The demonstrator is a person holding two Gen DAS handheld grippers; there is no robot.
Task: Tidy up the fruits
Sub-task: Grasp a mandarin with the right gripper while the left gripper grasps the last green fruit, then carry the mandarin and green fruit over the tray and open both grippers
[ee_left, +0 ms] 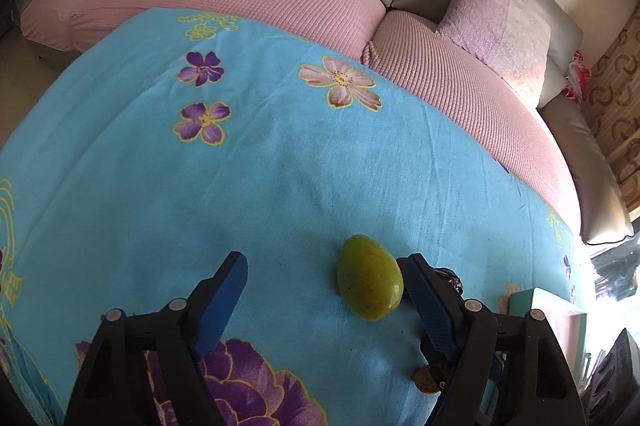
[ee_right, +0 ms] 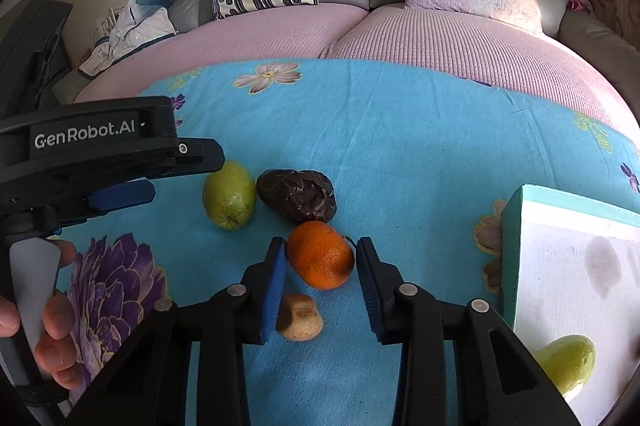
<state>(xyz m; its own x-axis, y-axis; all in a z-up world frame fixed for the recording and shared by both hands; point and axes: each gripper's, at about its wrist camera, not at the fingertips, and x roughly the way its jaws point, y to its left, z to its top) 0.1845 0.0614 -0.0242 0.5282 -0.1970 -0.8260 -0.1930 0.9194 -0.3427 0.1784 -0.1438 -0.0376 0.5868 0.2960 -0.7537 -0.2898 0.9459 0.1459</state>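
In the right wrist view an orange point(ee_right: 320, 254) rests on the blue flowered cloth point(ee_right: 400, 146). My right gripper point(ee_right: 322, 258) is narrowed around it, with a pad touching each side. Behind it lie a dark wrinkled fruit point(ee_right: 298, 194) and a green fruit point(ee_right: 229, 200). A small tan fruit point(ee_right: 299, 316) lies under the gripper. My left gripper point(ee_left: 324, 268) is open wide over the cloth. The green fruit point(ee_left: 368, 276) lies between its fingers, close to the right finger point(ee_left: 424, 290). The dark fruit point(ee_left: 450, 276) is mostly hidden behind that finger.
A teal-rimmed white box point(ee_right: 510, 246) stands at the right on the cloth and holds another green fruit point(ee_right: 568, 362). A hand point(ee_right: 56, 330) holds the left gripper's handle. A pink-covered sofa point(ee_right: 360, 30) with cushions runs along the cloth's far edge.
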